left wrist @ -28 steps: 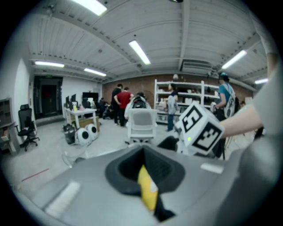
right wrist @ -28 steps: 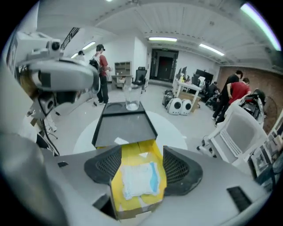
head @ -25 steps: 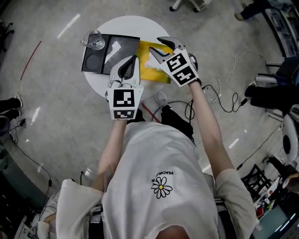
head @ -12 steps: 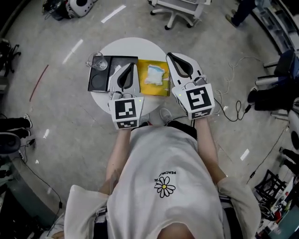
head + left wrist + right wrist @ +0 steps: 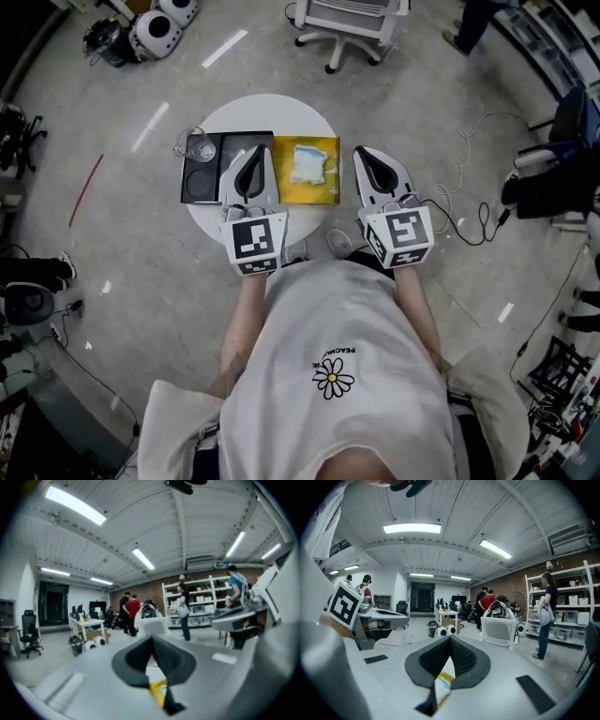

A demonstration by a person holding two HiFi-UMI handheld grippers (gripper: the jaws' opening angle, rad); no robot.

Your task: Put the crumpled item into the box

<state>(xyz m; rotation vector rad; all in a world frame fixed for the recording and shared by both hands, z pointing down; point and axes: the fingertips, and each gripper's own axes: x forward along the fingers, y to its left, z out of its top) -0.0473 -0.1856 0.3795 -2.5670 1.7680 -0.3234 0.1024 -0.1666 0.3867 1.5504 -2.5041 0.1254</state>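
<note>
A crumpled white item (image 5: 307, 162) lies inside the shallow yellow box (image 5: 323, 190) on the round white table (image 5: 281, 112). My left gripper (image 5: 254, 155) hangs over the table's near edge, just left of the box, its jaws shut with nothing in them. My right gripper (image 5: 371, 157) is held off the table's right edge, level with the box, also shut and empty. In the left gripper view the gripper (image 5: 152, 639) has its jaws meeting, with a strip of the yellow box (image 5: 158, 691) showing below them. In the right gripper view the gripper (image 5: 450, 638) is closed too, and the box (image 5: 443, 686) with the white item shows beneath.
A black tray (image 5: 202, 183) sits left of the yellow box, with a clear glass (image 5: 190, 145) at its far left corner. An office chair (image 5: 349, 28) stands beyond the table. Cables (image 5: 464, 220) trail over the floor at the right. People stand at distant shelves.
The right gripper has left the spot over the yellow box, drawn back to the right and shut. The crumpled item now lies in the box. The camera has moved back.
</note>
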